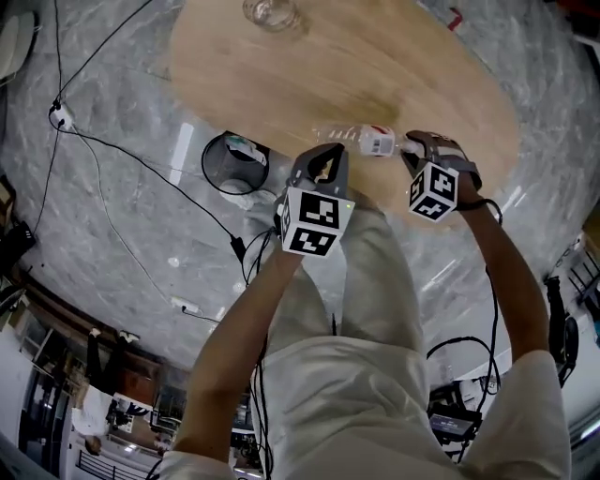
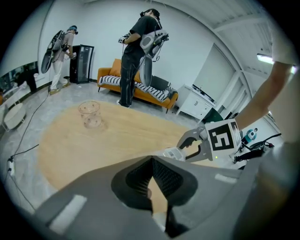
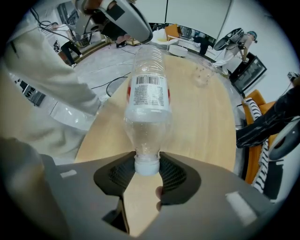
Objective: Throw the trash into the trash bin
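Observation:
A clear plastic bottle (image 1: 371, 140) with a white label is held out over the near edge of the round wooden table (image 1: 394, 66). My right gripper (image 1: 410, 147) is shut on its white cap. In the right gripper view the bottle (image 3: 147, 101) sticks out straight ahead of the right gripper (image 3: 147, 165). My left gripper (image 1: 326, 157) is beside the bottle's base, and in its own view the left gripper (image 2: 152, 161) has its pads together with nothing between them. The black round trash bin (image 1: 234, 161) stands on the floor left of the table, with some trash in it.
A clear glass jar (image 1: 272, 11) stands at the table's far side. Black cables and a white power strip (image 1: 60, 116) run over the grey floor around the bin. Two people stand beyond the table by an orange sofa (image 2: 140, 89).

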`<state>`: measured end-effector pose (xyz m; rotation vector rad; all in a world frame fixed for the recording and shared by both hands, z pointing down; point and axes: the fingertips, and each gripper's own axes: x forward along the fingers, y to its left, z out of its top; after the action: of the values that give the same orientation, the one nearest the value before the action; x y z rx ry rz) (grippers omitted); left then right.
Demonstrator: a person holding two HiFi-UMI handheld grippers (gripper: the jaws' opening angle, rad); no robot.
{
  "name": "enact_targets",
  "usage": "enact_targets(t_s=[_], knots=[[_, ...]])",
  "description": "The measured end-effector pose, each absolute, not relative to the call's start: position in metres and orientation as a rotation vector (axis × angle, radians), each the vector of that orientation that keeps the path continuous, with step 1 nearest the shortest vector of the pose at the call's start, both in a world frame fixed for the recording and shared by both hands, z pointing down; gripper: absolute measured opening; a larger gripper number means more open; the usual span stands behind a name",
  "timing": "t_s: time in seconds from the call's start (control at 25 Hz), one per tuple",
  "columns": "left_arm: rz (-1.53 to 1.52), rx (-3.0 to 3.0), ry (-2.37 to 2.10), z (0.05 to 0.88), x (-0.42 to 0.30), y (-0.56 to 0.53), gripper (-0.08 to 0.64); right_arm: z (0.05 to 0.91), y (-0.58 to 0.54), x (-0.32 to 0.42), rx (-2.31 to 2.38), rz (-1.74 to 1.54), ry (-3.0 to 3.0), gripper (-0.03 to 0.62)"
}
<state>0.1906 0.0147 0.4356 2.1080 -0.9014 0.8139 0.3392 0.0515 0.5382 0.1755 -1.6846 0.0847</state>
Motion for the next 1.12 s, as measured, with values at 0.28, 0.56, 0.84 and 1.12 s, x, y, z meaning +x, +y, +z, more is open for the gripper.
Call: enact_targets(t_s=[0.28, 0.56, 0.84, 1.12], knots=[[0.811, 2.076, -0.945, 0.44, 0.109, 0.034, 0.001, 0.537, 0.067, 0.265, 0.188, 0.113, -1.682, 0.181], [0.845, 1.993, -1.025, 0.455, 0.017, 0.075, 0.001, 0.544, 0.106, 0.196, 0.156, 0.148, -1.672, 0.183], [0.818, 1.93, -1.081, 0.467, -0.041, 0.099, 0.001, 0.557, 0.13, 0.137, 0.169, 0.205, -1.652, 0.183], [0.785, 1.887, -1.113, 0.484, -0.08, 0.116, 0.001, 0.589, 0.161, 0.089, 0.201, 0.295, -1.633, 0.183]])
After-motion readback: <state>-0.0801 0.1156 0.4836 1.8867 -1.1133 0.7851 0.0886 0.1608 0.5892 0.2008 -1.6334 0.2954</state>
